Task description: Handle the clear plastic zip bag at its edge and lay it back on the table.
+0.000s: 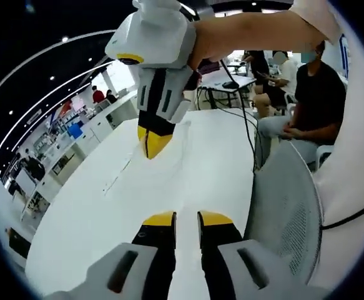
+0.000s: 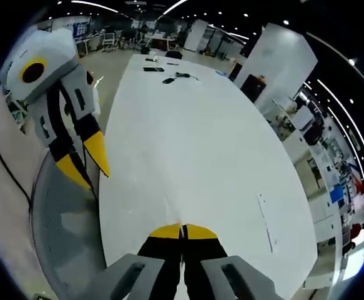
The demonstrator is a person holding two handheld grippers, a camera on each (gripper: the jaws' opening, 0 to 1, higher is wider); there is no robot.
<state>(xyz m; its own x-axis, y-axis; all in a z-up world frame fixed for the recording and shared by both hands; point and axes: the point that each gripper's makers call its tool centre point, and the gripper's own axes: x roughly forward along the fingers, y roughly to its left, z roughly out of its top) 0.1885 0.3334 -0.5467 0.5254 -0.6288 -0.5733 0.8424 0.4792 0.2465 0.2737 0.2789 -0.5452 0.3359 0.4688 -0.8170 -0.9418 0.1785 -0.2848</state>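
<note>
The clear zip bag lies almost invisible on the white table; I make out only faint creases and a thin strip line. My right gripper comes down from above with its yellow tips pressed together at the bag's edge. In the right gripper view its jaws are shut, a faint fold of the bag running up from them, and a thin strip shows further right. My left gripper hangs over the table with a gap between its tips and nothing in it. It also appears at the left, jaws apart.
A grey mesh chair stands at the table's side, also seen lower left. A black cable trails over the table's far part. People sit beyond the table. Small dark items lie at the table's far end.
</note>
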